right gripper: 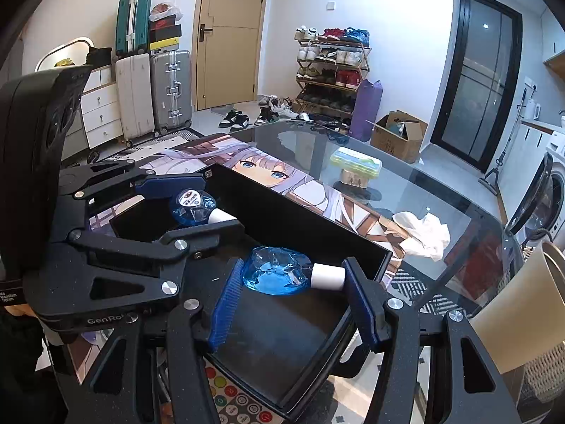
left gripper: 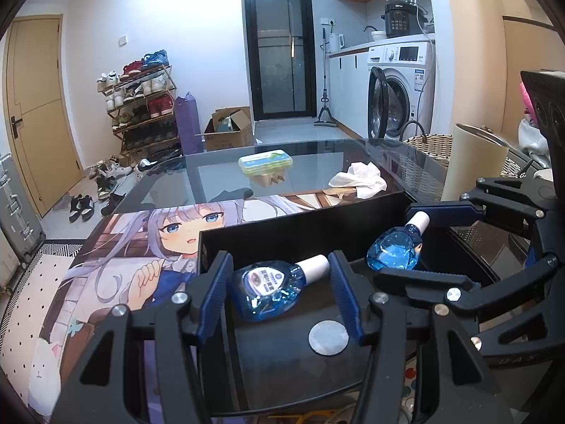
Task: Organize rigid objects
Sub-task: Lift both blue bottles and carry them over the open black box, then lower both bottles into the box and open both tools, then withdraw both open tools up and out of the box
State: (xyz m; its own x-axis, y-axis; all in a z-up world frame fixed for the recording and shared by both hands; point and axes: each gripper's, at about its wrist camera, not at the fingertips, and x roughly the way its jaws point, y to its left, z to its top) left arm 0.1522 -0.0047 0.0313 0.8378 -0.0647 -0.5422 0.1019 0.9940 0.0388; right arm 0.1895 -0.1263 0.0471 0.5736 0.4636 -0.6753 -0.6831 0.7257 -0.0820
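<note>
Both small blue plastic bottles (left gripper: 270,288) (right gripper: 279,274) lie in the black box (left gripper: 300,226); left gripper (left gripper: 279,295) and right gripper (right gripper: 293,296) straddle them, jaws apart; little remains

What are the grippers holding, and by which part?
The left gripper brackets one blue bottle, the right gripper another blue bottle, cap to base; firm clamping cannot be told.

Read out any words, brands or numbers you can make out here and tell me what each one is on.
"GenRo", cut off: left hand-held gripper body.
"DAS", faint: right hand-held gripper body.
Left blue bottle label: print too small to read.
Washing machine panel and sticker: blurred.
Black cooker brand: too small.
Green-lidded box: unreadable.
</note>
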